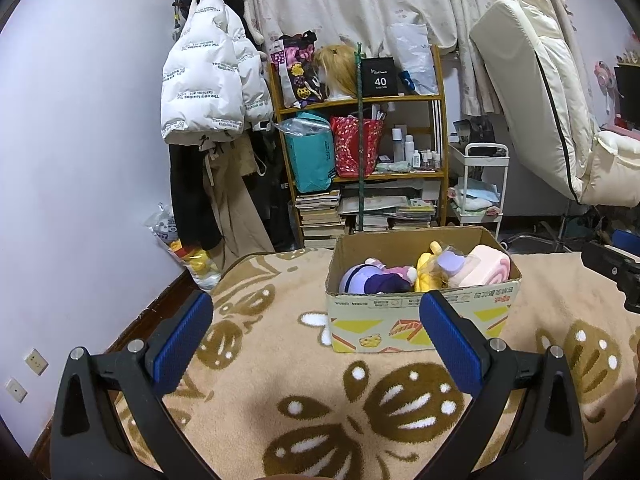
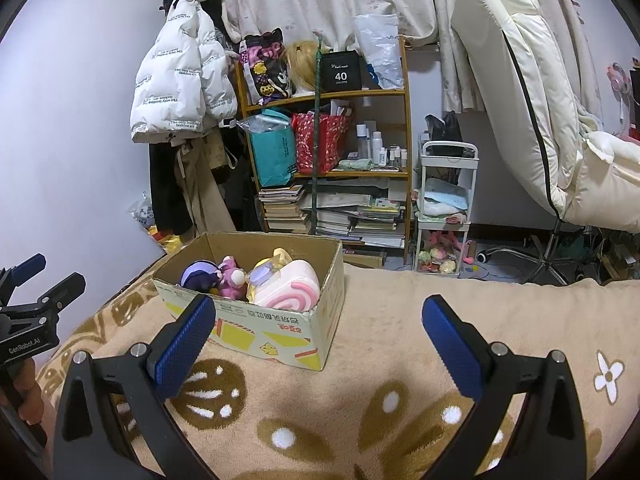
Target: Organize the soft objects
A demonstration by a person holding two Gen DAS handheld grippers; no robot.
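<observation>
A cardboard box (image 1: 424,322) stands on a beige blanket with brown flower shapes (image 1: 304,412). Inside lie a purple plush doll (image 1: 374,278), a yellow plush toy (image 1: 426,272) and a pink roll-cake plush (image 1: 486,268). The box also shows in the right wrist view (image 2: 280,334), with the purple doll (image 2: 214,276) and the pink roll-cake plush (image 2: 290,288). My left gripper (image 1: 316,316) is open and empty, in front of the box. My right gripper (image 2: 320,318) is open and empty, to the right of the box. The left gripper's side shows in the right wrist view (image 2: 36,292).
A wooden shelf (image 1: 360,140) with bags, bottles and stacked books stands behind the bed. A white puffer jacket (image 1: 208,76) hangs on the left wall. A white cart (image 2: 444,208) and a cream chair (image 2: 532,120) stand at the right.
</observation>
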